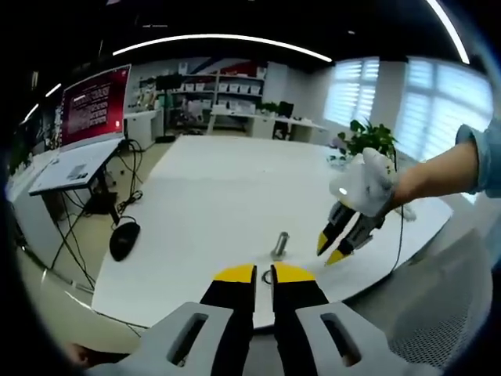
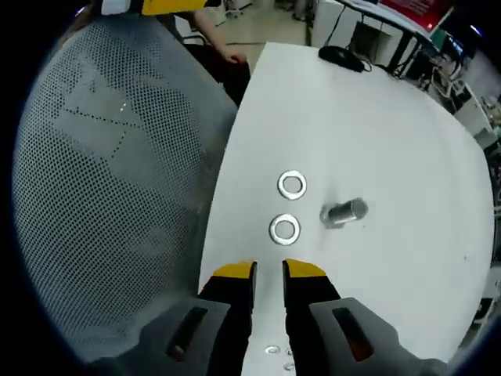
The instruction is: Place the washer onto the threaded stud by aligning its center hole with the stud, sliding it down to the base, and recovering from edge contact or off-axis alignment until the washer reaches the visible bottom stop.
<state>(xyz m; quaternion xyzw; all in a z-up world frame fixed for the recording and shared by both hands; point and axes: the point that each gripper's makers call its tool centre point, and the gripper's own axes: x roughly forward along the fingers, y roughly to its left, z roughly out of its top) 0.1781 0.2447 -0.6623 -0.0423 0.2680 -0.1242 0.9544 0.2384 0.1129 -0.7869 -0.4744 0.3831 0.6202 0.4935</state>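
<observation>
The short steel threaded stud (image 1: pixel 279 244) stands upright on the white table (image 1: pixel 211 196); in the right gripper view the stud (image 2: pixel 343 211) is just right of two flat washers, one (image 2: pixel 292 185) farther and one (image 2: pixel 284 229) nearer. My right gripper (image 2: pixel 268 272) hovers just short of the nearer washer, jaws a little apart with nothing between them. The same gripper (image 1: pixel 330 251), held by a gloved hand (image 1: pixel 364 184), hangs right of the stud. My left gripper (image 1: pixel 264 276) is near the table edge in front of the stud, jaws narrowly apart and empty.
A grey mesh chair back (image 2: pixel 102 172) stands against the table's near edge. Small washers (image 2: pixel 272 350) lie under my right jaws. A black mouse (image 2: pixel 342 56) rests at the far end of the table. A potted plant (image 1: pixel 368 135) stands at the table's far right.
</observation>
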